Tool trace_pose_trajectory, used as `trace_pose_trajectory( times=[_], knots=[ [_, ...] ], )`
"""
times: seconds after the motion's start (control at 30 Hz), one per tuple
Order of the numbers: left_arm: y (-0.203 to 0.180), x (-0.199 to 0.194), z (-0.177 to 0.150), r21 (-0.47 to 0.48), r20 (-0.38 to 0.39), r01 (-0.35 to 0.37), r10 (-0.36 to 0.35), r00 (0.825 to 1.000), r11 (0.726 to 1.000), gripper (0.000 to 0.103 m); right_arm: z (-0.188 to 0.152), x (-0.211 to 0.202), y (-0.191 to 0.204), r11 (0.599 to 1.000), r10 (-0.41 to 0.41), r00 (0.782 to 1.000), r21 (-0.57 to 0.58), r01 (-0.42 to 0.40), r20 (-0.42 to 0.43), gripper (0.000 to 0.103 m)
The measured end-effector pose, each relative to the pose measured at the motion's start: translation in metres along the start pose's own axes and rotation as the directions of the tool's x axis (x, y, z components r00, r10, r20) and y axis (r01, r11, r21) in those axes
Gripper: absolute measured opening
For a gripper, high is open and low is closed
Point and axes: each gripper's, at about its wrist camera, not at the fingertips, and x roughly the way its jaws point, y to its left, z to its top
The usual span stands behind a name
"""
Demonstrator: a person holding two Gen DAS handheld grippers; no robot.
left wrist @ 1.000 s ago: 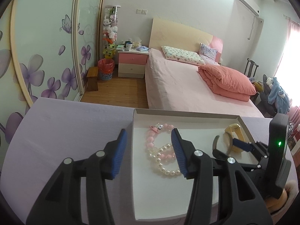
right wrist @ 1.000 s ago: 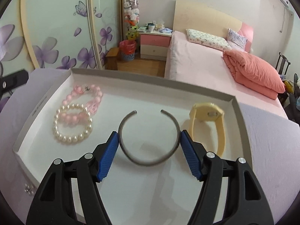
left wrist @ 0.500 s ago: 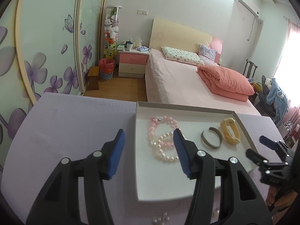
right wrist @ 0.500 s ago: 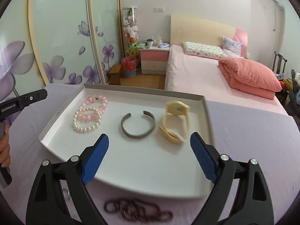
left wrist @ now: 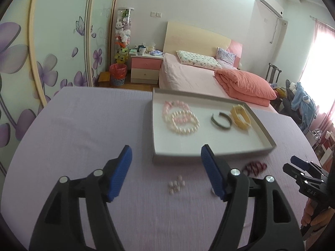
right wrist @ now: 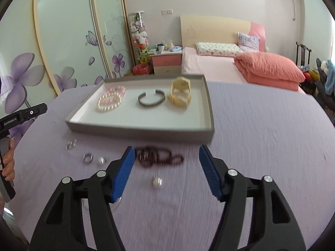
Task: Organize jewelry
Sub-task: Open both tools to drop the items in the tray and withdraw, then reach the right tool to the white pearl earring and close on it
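Observation:
A grey tray on the lilac cloth holds a pink bead bracelet, a white pearl bracelet, a dark metal cuff and a yellow bangle. In front of the tray lie a dark red bead string, small rings and a pearl piece. My right gripper hovers over the bead string with nothing between its closing jaws. My left gripper is empty too, its jaws opening above small pink beads.
The tray sits mid-table with the lilac table's far edge behind it. Beyond are a pink bed, a nightstand and floral wardrobe doors. A hand holds the left gripper's handle at the left edge.
Both grippers pulled back from the tray toward the table's near side. The cuff, earlier between the right jaws, now lies in the tray; loose jewelry in front of the tray came into view.

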Motion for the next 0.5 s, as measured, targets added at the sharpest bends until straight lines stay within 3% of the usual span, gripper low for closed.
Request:
trace_pose_trajectory(
  times=[0.3,0.5],
  knots=[
    [-0.005,-0.013,-0.042,0.021,-0.05,0.028,-0.027,0.998,0.999,0.072,-0.033,0.009,0.009,1.0,0.0,0.997,-0.001,0.0,-0.081,0.051],
    [-0.003,-0.016,-0.051,0.025,-0.06,0.031,-0.029,0.998,0.999,0.073,-0.044,0.022,0.011,1.0,-0.019,0.991,-0.015,0.017,-0.135,0.041]
  ],
)
